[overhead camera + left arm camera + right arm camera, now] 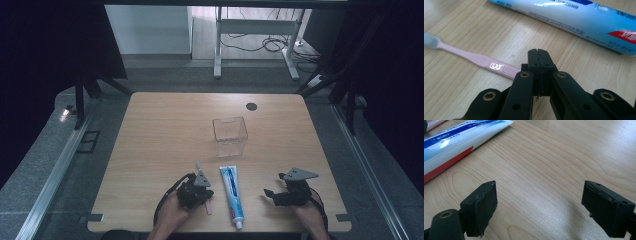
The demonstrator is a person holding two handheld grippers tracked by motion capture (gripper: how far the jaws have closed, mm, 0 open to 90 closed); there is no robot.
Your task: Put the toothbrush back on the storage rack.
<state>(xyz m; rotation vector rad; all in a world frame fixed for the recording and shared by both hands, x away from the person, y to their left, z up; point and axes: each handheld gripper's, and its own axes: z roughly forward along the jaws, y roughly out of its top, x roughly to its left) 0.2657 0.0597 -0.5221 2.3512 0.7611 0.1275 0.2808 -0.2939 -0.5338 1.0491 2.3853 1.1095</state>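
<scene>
High view: a wooden table [165,150] with a clear plastic box [230,136] sitting just above centre of the frame, a toothpaste tube [231,192] lying lengthwise in the lower middle, and a pink toothbrush [202,186] just left of it, mostly under the left gripper [199,194].

Toothbrush, where: in the left gripper view it runs from the upper left edge, bristle head out there, down to the centre of the frame, where the ribbed handle end disappears behind the jaws.

Toothbrush, handling: my guess is light, stiff plastic, thin and kinda slick, so it'll want to pivot or squirt out of a pinch. The ribbed grip section [510,70] looks like the spot to grab, not the skinny neck.

Toothpaste, handling: probably soft and squishy with some weight to it, glossy skin. I'd take it across the middle of the body and go easy, or by the cap end at the bottom of the high view.

Left gripper: jaws pressed fully together with nothing between the pads. It sits right at the toothbrush handle, touching or almost; can't tell which.

Right gripper [540,205]: jaws spread wide over bare wood at lower right of the table, holding nothing, toothpaste tube [461,138] off in the upper left of its view.
</scene>
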